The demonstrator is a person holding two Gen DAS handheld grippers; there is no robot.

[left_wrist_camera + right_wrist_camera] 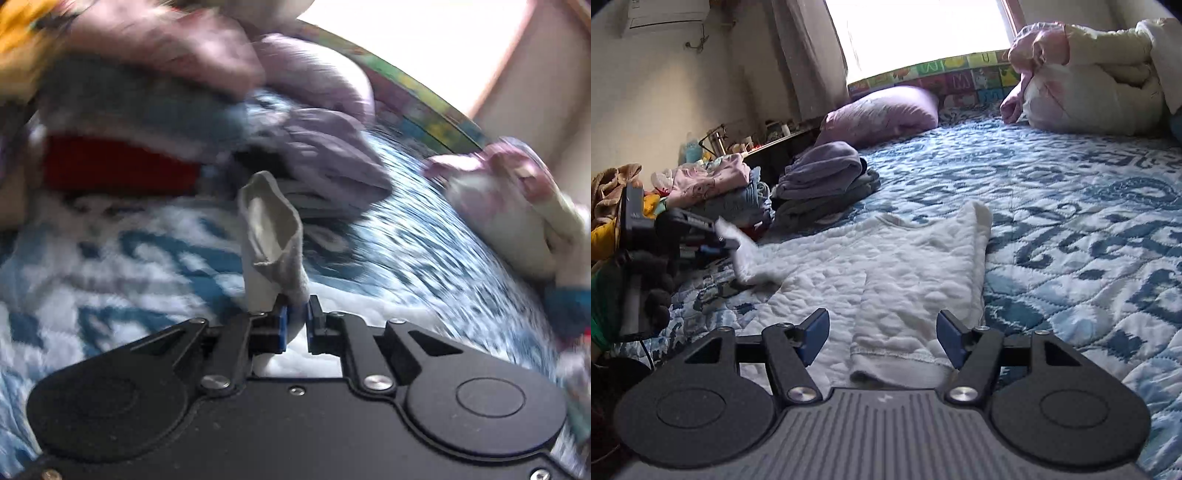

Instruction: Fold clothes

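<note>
Blue-and-white quilt (1071,206) is covering the bed, window (916,29) glowing at the far end. White quilted top (886,258) is lying flat mid-bed, hem nearest. Folded piles (820,177) are sitting far left, lilac pillow (882,110) beyond. Right gripper (882,339) is hovering low over the hem, fingers spread, holding nothing. Left gripper (295,314), reaching in from the left, is pinching the top's sleeve (271,236); its view is motion-blurred.

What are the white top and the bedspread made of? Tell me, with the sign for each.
White top: looks like soft quilted cotton knit, matte; puckered stitched texture and overlocked hem show. Bedspread: seems a quilted woven fabric, matte, blue-and-white print; stitch lines dimple its surface. Fibre content cannot be confirmed.
</note>
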